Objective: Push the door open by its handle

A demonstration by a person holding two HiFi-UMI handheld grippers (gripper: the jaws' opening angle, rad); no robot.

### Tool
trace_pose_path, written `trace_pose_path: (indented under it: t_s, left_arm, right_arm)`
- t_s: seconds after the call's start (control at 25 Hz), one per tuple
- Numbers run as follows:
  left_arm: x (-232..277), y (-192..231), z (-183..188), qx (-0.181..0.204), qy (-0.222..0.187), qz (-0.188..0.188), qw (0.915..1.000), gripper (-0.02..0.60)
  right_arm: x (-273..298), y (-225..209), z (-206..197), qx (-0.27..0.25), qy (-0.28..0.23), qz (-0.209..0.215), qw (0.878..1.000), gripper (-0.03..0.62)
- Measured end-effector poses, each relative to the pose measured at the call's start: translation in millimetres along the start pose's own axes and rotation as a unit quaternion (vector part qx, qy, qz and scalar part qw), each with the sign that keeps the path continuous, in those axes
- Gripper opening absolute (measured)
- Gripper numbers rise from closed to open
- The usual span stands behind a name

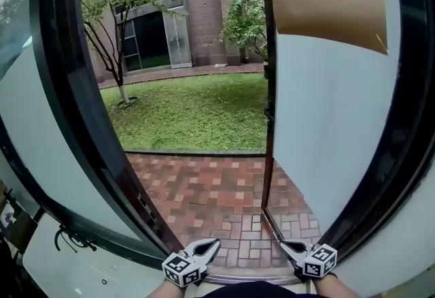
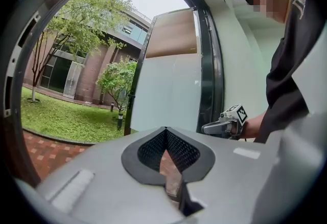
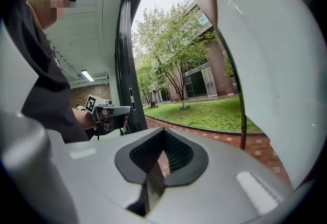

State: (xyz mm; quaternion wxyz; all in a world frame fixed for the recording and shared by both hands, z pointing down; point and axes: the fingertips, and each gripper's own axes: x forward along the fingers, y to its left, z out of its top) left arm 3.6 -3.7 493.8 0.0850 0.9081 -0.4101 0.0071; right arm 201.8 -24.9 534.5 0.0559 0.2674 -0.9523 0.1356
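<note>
Ahead of the right tool (image 1: pixel 287 245), the door (image 1: pixel 333 120) stands open.

both the left gripper (image 1: pixel 212 245) and right gripper (image 1: pixel 287 246) are held low, jaws together, empty.

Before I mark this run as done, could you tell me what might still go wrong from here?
1. The door stands open outward, yet neither the left gripper nor the right gripper touches it. Both are shut and empty, so nothing holds the door and it may swing back.
2. If it does, its lower edge would pass close to the right gripper, which is held low beside it, and could strike it.
</note>
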Motion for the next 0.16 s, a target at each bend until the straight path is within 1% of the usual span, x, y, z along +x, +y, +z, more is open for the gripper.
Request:
trace_pose_path:
  t_s: [0.16]
  left_arm:
    - [-10.3, 3.5, 2.4, -0.004, -0.003, 0.008, 1.0, 0.0]
  right_arm:
    - [0.8, 8.0, 0.6, -0.001, 0.005, 0.003, 1.0, 0.0]
